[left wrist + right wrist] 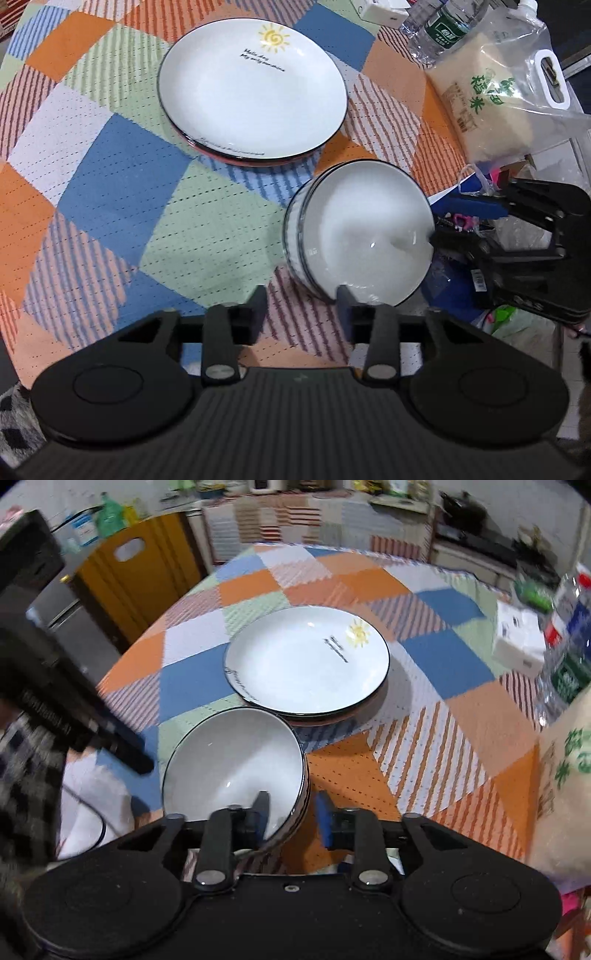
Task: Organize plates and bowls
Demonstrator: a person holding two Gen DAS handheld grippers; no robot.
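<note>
A stack of white bowls (362,236) with ribbed outsides and dark rims sits tilted on the patchwork tablecloth (122,177), near the table's edge. My left gripper (301,304) straddles its near rim with the jaws apart, one finger inside and one outside, neither pressing. My right gripper (291,808) straddles the opposite rim (295,812) the same way, a gap showing beside its blue pad (323,814). It appears as the right gripper (433,225) in the left wrist view. A stack of plates (251,92), topped by a white one with a sun drawing (306,661), lies beyond the bowls.
A bag of rice (498,103), water bottles (439,29) and a white box (521,642) stand along one side of the table. A yellow chair (129,579) stands beyond the far edge. Bags and clutter (517,317) lie off the table by the bowls.
</note>
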